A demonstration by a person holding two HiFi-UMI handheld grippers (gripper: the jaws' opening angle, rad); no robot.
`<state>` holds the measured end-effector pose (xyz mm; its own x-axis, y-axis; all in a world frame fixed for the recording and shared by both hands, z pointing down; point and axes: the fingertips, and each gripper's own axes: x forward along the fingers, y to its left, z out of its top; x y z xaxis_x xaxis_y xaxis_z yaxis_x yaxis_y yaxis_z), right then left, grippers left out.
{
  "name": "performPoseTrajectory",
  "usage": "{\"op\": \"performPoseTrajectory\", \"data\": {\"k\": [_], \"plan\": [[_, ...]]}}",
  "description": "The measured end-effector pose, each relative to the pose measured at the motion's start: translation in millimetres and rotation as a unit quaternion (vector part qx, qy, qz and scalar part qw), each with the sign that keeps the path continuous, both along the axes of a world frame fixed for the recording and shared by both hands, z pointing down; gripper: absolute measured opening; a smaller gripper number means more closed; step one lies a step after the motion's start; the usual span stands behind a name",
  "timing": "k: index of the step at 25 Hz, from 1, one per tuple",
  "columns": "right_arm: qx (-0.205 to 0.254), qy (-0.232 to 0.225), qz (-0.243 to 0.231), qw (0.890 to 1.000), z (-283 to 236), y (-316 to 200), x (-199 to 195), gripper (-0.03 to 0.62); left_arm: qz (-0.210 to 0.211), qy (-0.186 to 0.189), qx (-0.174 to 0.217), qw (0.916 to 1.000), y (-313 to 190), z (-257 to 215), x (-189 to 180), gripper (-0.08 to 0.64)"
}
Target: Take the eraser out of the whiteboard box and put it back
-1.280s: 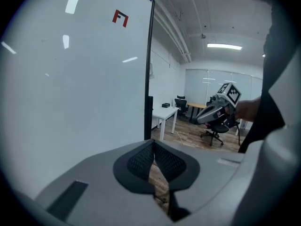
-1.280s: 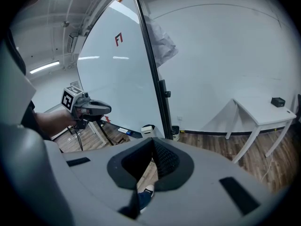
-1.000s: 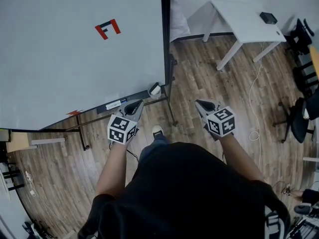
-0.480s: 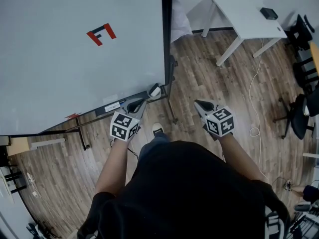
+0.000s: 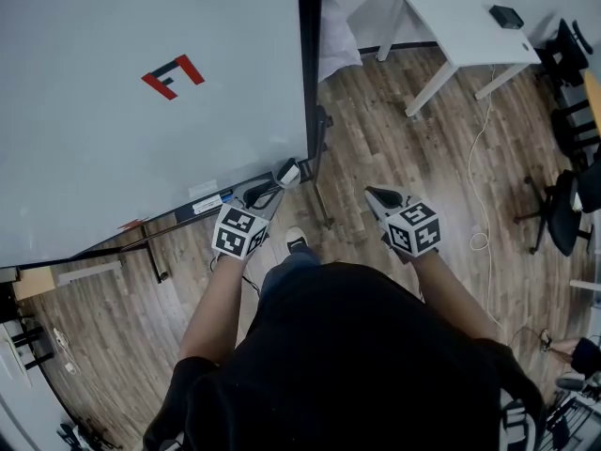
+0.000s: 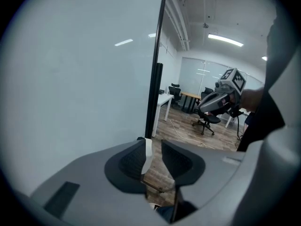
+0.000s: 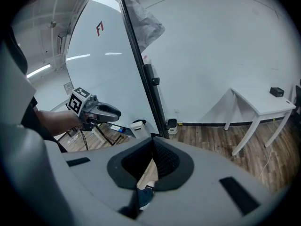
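Observation:
A small white box (image 5: 289, 171) with a dark top hangs at the right end of the whiteboard's (image 5: 141, 111) bottom tray; I cannot tell the eraser apart from it. My left gripper (image 5: 272, 188) points at the box from just below-left, tips close to it. Its jaws have just been opening and stand open. In the left gripper view the gripper (image 6: 154, 142) shows only a white sliver of the box (image 6: 147, 154) through the gap, with nothing gripped. My right gripper (image 5: 373, 194) hangs over the floor to the right, shut and empty. The right gripper view shows the box (image 7: 138, 128) beside the left gripper (image 7: 101, 111).
A marker (image 5: 208, 202) lies on the tray left of the box. The whiteboard stand's legs (image 5: 322, 209) reach across the wooden floor. A white table (image 5: 451, 26) with a small black device (image 5: 505, 16) stands at the back right, office chairs (image 5: 568, 214) further right. My shoe (image 5: 297, 243) is below the grippers.
The left gripper has moved up and right, closer to the white box, and its jaws have parted. The right gripper has barely shifted.

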<state>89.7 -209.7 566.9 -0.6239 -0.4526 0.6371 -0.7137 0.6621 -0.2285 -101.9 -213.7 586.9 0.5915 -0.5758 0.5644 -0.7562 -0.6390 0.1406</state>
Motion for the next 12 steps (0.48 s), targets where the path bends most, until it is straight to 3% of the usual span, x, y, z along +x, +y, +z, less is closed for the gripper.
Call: {"op": "performPoseTrajectory", "data": {"k": [12], "plan": [[-0.015,0.009,0.002,1.0,12.5,-10.4,6.5,-0.003,0.021,-0.02,-0.021,0.9994,-23.5,28.4,15.0,0.171]]}}
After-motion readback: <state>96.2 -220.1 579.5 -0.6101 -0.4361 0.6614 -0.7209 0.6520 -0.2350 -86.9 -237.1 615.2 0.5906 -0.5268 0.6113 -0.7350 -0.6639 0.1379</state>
